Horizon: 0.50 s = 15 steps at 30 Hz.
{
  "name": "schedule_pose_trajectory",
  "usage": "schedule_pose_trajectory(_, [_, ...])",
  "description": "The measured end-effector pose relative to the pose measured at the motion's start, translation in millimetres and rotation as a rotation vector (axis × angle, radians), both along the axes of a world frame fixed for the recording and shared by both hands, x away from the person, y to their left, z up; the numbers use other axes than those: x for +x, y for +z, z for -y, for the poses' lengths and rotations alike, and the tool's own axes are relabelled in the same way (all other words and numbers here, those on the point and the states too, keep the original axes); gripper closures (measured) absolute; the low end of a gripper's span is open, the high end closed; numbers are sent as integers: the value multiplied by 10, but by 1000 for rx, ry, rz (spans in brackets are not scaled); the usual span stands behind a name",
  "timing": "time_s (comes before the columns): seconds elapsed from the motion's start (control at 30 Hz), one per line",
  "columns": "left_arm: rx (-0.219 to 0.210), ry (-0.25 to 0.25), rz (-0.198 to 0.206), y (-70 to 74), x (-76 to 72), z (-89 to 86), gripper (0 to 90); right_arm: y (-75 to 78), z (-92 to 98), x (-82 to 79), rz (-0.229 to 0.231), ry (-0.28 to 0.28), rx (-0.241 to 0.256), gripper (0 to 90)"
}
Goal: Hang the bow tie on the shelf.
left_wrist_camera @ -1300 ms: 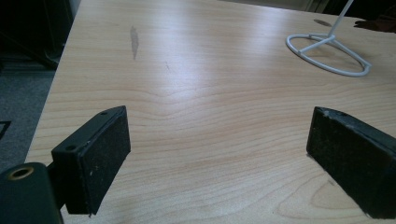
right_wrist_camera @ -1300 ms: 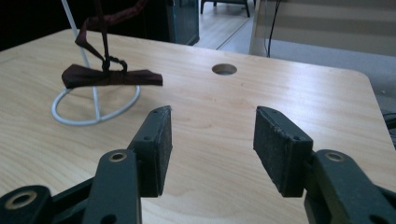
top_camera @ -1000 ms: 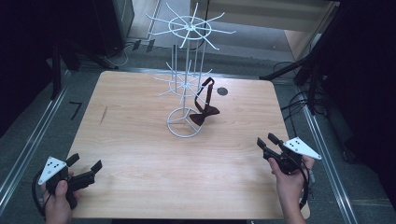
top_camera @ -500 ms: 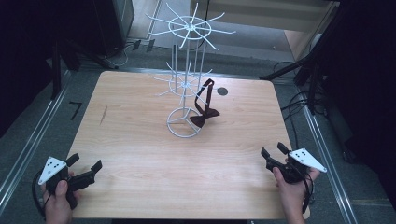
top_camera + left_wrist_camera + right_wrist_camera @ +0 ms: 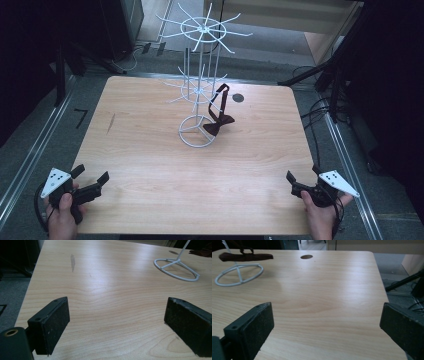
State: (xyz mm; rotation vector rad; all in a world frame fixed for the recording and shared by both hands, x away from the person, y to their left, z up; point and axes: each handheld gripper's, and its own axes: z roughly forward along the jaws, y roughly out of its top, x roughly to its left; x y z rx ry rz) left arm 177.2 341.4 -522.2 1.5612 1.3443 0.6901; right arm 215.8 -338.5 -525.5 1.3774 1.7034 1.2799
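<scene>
A white wire rack [image 5: 200,90] stands on its ring base [image 5: 195,131] in the middle of the wooden table [image 5: 150,150]. A dark red bow tie [image 5: 218,120] hangs by its strap from a lower arm of the rack, its bow resting by the base. My left gripper [image 5: 91,182] is held at the table's near left corner, open, nothing between its pads [image 5: 55,325]. My right gripper [image 5: 303,180] is held at the near right corner, open and empty too. The ring base [image 5: 238,273] and bow tie [image 5: 245,257] lie far off in the right gripper view.
A round cable hole [image 5: 238,98] sits in the table behind the rack. Metal rails [image 5: 30,160] run along both sides of the table. Cables [image 5: 320,112] lie on the floor at the right. A dark smudge [image 5: 72,262] marks the wood at left.
My right gripper has drawn back toward the near right corner of the table, away from the rack. The left gripper has stayed put.
</scene>
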Motion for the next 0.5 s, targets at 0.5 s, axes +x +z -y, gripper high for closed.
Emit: schedule_pose_trajectory(0.5, [0,-2,1,0,-1,-1,68,-181,437,-275,-43,-89,40,0])
